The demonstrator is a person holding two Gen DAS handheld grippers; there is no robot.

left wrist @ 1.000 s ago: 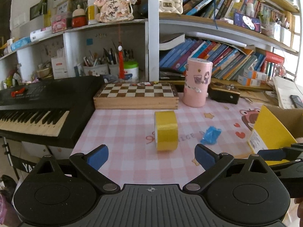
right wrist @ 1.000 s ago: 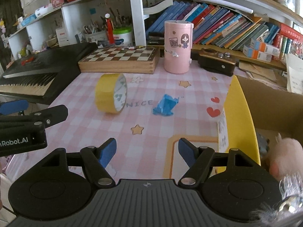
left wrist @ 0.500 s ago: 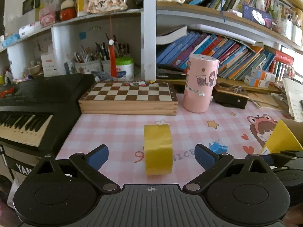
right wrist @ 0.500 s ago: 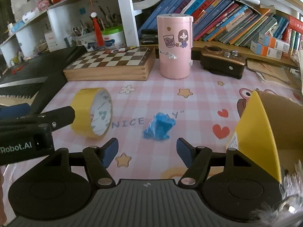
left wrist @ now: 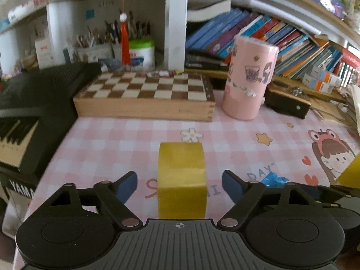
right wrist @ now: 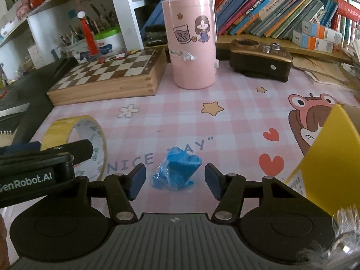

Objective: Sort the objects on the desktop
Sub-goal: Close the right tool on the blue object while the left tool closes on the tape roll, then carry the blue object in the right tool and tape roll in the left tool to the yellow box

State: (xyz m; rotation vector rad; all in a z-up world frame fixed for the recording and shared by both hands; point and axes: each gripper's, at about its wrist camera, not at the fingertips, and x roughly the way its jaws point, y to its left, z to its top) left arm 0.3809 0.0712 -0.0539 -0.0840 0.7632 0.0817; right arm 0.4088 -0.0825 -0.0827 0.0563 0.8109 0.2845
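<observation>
A yellow tape roll point(left wrist: 181, 180) stands on edge on the pink checked mat, between the fingers of my left gripper point(left wrist: 179, 186). Its jaws are closing, with gaps left on both sides of the roll. The right wrist view shows the same roll point(right wrist: 67, 132) at the left, behind the left gripper's finger. A crumpled blue wrapper point(right wrist: 177, 171) lies on the mat between the fingers of my right gripper point(right wrist: 174, 181). Those jaws are closing too, and the pads stand clear of the wrapper. The wrapper point(left wrist: 273, 178) peeks out behind the right fingertip in the left wrist view.
A wooden chess box point(left wrist: 144, 96) and a pink cylinder point(left wrist: 247, 81) stand at the back of the mat. A black keyboard point(left wrist: 27, 112) borders the left. A yellow cardboard box point(right wrist: 326, 153) stands at the right, and a dark brown case point(right wrist: 261, 60) lies behind it under bookshelves.
Both grippers moved forward and down toward the mat. The tape roll now sits between the left fingers and the blue wrapper between the right fingers. Both pairs of jaws have narrowed.
</observation>
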